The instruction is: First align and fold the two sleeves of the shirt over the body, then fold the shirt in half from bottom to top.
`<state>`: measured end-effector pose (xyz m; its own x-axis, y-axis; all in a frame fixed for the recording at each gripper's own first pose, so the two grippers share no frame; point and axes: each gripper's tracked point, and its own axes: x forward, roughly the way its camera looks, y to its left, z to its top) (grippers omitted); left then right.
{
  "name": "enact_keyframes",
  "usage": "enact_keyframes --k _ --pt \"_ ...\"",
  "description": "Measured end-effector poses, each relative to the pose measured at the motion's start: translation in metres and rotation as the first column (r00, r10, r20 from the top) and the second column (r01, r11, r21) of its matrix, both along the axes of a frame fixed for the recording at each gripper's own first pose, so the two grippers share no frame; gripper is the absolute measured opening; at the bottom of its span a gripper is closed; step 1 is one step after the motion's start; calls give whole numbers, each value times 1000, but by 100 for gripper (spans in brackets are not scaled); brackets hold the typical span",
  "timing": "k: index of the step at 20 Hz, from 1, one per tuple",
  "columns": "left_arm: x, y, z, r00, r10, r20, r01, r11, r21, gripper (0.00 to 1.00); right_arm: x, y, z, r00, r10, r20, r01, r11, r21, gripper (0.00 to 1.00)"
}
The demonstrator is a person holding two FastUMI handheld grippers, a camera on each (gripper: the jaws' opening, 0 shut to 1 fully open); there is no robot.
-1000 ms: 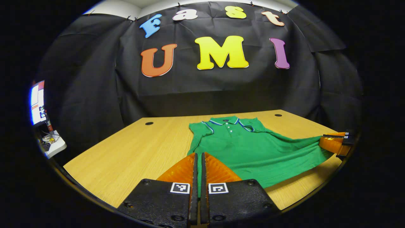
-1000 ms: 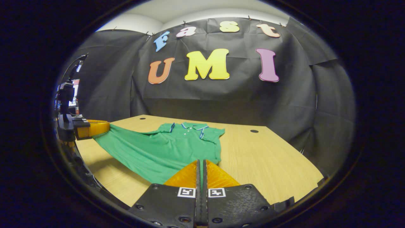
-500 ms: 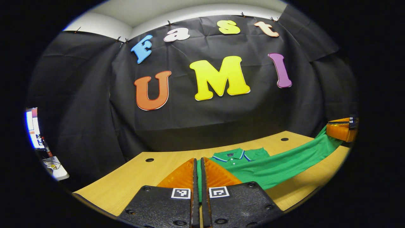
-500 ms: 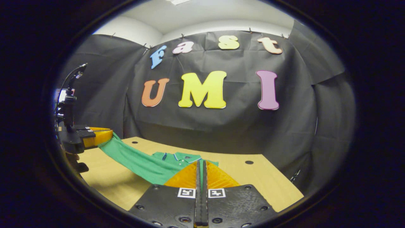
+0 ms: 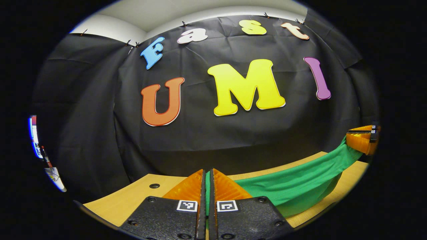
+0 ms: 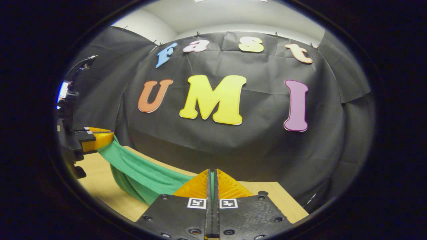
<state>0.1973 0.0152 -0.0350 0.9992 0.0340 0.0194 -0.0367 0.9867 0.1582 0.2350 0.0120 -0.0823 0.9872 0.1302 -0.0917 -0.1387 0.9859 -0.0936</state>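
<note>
The green shirt (image 5: 293, 185) hangs as a stretched band between my two grippers, above the wooden table (image 5: 133, 200). My left gripper (image 5: 207, 173) is shut on one corner of the shirt's bottom hem, green cloth showing between its fingers. The right gripper (image 5: 362, 141) appears at the far right of the left gripper view, pinching the other corner. In the right gripper view my right gripper (image 6: 212, 173) is shut on the shirt (image 6: 140, 171), which runs left to the left gripper (image 6: 96, 138). The collar and sleeves are hidden under the lifted cloth.
The booth's black wall stands close behind the table. Round cable holes (image 5: 154, 185) (image 6: 263, 193) sit near the table's back edge. A lit screen (image 5: 33, 136) and a white stand (image 5: 55, 175) are off to the left, past the table.
Both grippers have carried the hem up and forward toward the wall. The collar and upper body, seen earlier, are now covered by the raised cloth.
</note>
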Motion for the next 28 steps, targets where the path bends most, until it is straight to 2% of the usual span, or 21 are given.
enact_keyframes --k 4,5,8,11,15,17,22,25,27,28 --pt "61 -10 -21 999 -29 -28 29 1000 1 8 65 -3 -12 999 -37 -6 37 999 -6 2" --pt "76 -13 -25 999 -34 -23 34 999 6 8 81 -2 -19 999 -50 1 50 999 -21 0" --pt "114 -25 -45 999 -38 -20 39 998 54 8 121 2 -54 995 -98 1 98 994 -49 0" --pt "141 -27 -66 999 -50 7 50 998 34 8 151 5 -95 989 -143 -25 142 989 -42 2" --pt "168 -28 -97 997 -73 -22 73 997 -6 8 173 15 -137 987 -153 -54 150 986 -70 0" --pt "175 -31 -110 995 -78 -54 79 997 5 8 178 20 -154 984 -159 -82 154 986 -66 0" --pt "190 -37 -115 995 -87 -50 90 994 56 8 190 17 -139 981 -194 -1 194 977 -86 0" --pt "192 -29 -130 995 -74 -70 76 997 23 8 192 18 -149 979 -206 3 205 970 -128 0" --pt "189 -27 -130 995 -77 -66 76 997 -17 17 189 22 -146 982 -188 22 189 972 -141 5" --pt "187 -23 -128 996 -67 -55 65 997 -38 46 189 22 -145 983 -184 21 185 973 -137 35"
